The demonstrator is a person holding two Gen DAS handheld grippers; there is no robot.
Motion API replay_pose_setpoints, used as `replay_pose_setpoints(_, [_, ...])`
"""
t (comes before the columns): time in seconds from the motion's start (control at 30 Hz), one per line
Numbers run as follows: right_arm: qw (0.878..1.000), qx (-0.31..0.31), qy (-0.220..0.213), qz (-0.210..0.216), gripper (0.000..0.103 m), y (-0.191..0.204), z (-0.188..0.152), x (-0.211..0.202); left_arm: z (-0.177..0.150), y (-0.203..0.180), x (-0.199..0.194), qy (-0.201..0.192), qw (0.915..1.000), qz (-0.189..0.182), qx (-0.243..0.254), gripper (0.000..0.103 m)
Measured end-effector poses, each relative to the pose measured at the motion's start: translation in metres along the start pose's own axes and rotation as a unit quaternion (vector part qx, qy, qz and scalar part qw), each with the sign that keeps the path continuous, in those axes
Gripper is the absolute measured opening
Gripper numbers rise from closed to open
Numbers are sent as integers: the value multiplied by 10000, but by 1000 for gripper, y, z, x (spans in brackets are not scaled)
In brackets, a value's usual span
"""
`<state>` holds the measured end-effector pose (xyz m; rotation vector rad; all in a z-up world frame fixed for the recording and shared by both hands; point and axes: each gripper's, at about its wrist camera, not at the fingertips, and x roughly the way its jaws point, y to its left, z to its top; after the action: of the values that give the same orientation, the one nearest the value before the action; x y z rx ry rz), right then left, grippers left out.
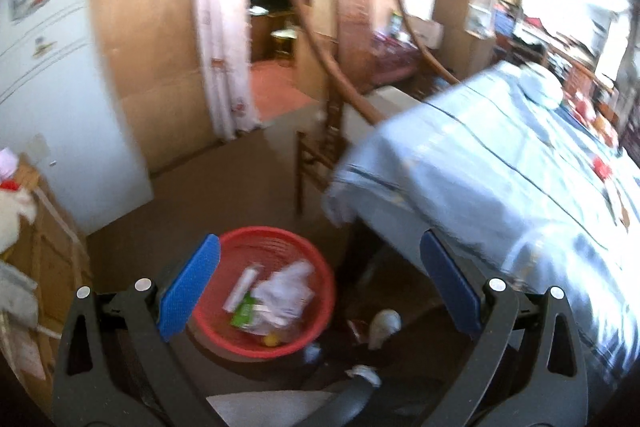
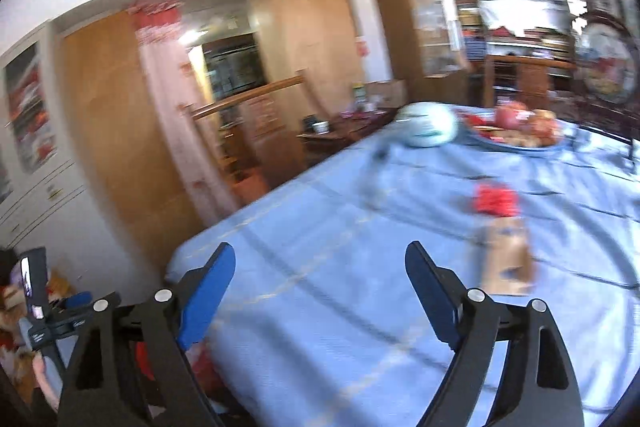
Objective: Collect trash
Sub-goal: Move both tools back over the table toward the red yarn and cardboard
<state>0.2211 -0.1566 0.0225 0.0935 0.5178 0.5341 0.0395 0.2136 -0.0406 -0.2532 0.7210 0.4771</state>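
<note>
A red basket stands on the floor beside the table and holds crumpled white paper, a green wrapper and other trash. My left gripper is open and empty above the basket. My right gripper is open and empty over the table with the blue cloth. On the cloth ahead to the right lie a brown paper carton and a red crumpled wrapper. A part of the red basket shows low at the left in the right wrist view.
A white round lump and a plate of food sit at the table's far side. A wooden chair stands by the table corner. Small scraps lie on the floor under the table edge. Cardboard boxes stand at the left.
</note>
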Motion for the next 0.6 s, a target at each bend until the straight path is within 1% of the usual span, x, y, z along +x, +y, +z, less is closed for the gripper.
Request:
replay_pose_setpoints(0.1, [9989,169,-53,-427,86,-40,4,-6,11,-40,17,199,9981,-425,394,96])
replay_pose_setpoints(0.2, [9960,282,-30,-842,92,-76,5,-6,19,-78,29,268,9941,-678,807,96])
replay_pose_setpoints(0.23, [9951,317,18,-940,96,-83,5,-2,23,-93,33,289,9920,-777,954,96])
replay_pose_setpoints(0.27, [9936,344,152,-1064,97,-94,5,7,26,-104,38,315,9901,-869,1058,96])
replay_pose_setpoints(0.37, [9897,265,529,-1303,97,-109,5,32,34,-137,49,475,9834,-1212,1266,96])
replay_pose_setpoints(0.47, [9825,81,974,-1587,97,-120,5,69,38,-155,58,649,9776,-1528,1291,96])
replay_pose_setpoints(0.53, [9780,7,1151,-1739,97,-124,3,85,40,-164,61,705,9751,-1634,1325,96])
replay_pose_setpoints(0.6, [9714,-51,1404,-1915,97,-129,0,106,41,-169,61,687,9749,-1607,1379,96])
